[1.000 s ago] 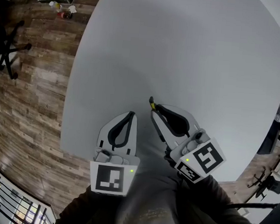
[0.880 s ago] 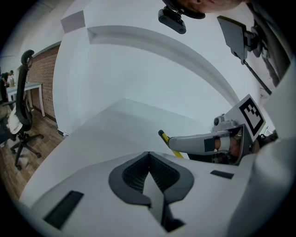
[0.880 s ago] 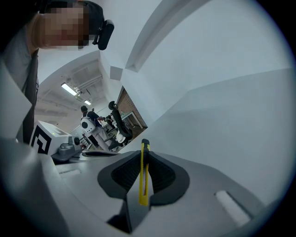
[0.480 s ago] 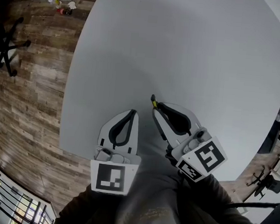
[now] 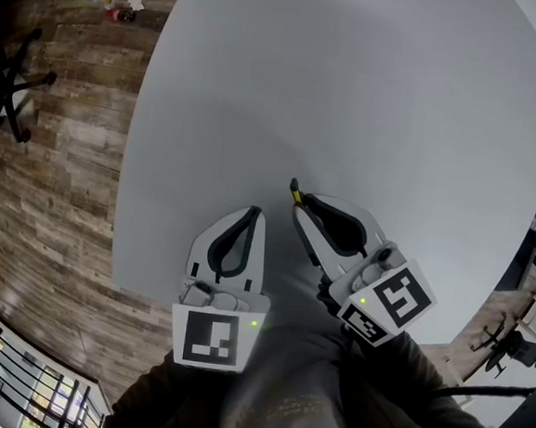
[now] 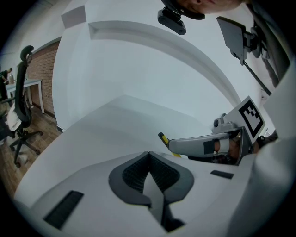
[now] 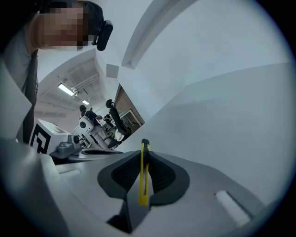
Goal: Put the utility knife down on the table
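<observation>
A yellow and black utility knife [image 7: 144,178] stands on edge between the jaws of my right gripper [image 7: 144,159], which is shut on it. The knife's dark tip [image 5: 294,191] sticks out past the right gripper [image 5: 308,205] in the head view, over the near part of the grey table [image 5: 352,104]. The knife's tip [image 6: 163,138] also shows in the left gripper view. My left gripper [image 5: 251,218] is shut with nothing in it, just left of the right one [image 6: 203,144]. Whether the knife touches the table I cannot tell.
The round grey table ends at its near edge [image 5: 141,281] close below the grippers. Wooden floor [image 5: 60,144] lies to the left, with an office chair [image 5: 9,83] and small litter [image 5: 114,4] far off. The person's sleeves [image 5: 280,396] fill the bottom.
Both grippers have barely moved; the view has shifted slightly, and the knife stays gripped in the right gripper.
</observation>
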Available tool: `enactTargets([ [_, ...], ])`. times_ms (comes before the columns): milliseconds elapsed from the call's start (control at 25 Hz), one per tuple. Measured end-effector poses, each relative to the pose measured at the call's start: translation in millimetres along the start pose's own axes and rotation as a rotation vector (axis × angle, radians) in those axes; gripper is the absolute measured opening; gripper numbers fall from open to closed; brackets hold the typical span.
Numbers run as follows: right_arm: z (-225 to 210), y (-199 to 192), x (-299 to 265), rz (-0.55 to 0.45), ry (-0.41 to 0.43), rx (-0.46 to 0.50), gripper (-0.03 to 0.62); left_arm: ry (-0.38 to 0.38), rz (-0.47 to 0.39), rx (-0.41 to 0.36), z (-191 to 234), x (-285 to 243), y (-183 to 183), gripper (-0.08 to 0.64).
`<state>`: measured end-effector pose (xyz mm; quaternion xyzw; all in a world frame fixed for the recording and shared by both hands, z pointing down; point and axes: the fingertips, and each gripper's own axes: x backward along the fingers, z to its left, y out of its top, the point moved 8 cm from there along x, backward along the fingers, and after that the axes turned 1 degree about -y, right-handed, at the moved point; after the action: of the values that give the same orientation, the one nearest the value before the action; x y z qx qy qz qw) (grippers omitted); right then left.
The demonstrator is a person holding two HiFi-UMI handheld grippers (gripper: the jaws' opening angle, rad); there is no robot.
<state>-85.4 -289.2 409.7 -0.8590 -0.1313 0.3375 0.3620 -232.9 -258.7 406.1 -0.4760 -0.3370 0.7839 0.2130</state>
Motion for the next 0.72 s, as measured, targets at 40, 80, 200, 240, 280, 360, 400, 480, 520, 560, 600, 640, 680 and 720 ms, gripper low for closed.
enactTargets([
  [40,0,-1,0,0.001,-0.001,-0.002,0.051,0.0,-0.001,0.002,0,0,0,0.003],
  [80,0,-1,0,0.003,-0.002,-0.004,0.052,0.0,0.001,0.004,0,0,0,0.003],
  [200,-1,-4,-1,0.009,-0.004,-0.008,0.051,0.0,0.006,0.004,1,0,-2,0.003],
  [240,-1,-4,-1,0.01,-0.004,-0.009,0.051,0.0,0.007,0.004,1,-1,-2,0.003],
  [280,-2,-5,-2,0.01,-0.006,-0.01,0.051,0.0,0.008,0.004,2,-1,-3,0.003],
  [360,-3,-5,-2,0.011,-0.007,-0.012,0.052,0.0,0.01,0.007,2,-1,-3,0.003],
  [400,-3,-6,-2,0.012,-0.008,-0.013,0.052,-0.001,0.011,0.009,2,-1,-3,0.003],
  [480,-4,-6,-2,0.015,-0.008,-0.016,0.051,-0.002,0.013,0.008,1,-2,-4,0.003],
  [520,-4,-7,-3,0.017,-0.008,-0.017,0.052,-0.003,0.014,0.007,1,-2,-4,0.003],
  [560,-5,-8,-4,0.018,-0.008,-0.018,0.051,-0.003,0.015,0.009,2,-3,-5,0.003],
  [600,-5,-8,-5,0.019,-0.008,-0.019,0.051,-0.004,0.015,0.009,3,-3,-5,0.003],
  [640,-5,-9,-5,0.021,-0.008,-0.019,0.052,-0.005,0.016,0.008,3,-3,-5,0.002],
  [680,-5,-10,-5,0.022,-0.008,-0.02,0.051,-0.006,0.017,0.006,2,-3,-6,0.003],
  [720,-5,-11,-4,0.024,-0.009,-0.02,0.052,-0.007,0.018,0.005,1,-2,-6,0.003],
])
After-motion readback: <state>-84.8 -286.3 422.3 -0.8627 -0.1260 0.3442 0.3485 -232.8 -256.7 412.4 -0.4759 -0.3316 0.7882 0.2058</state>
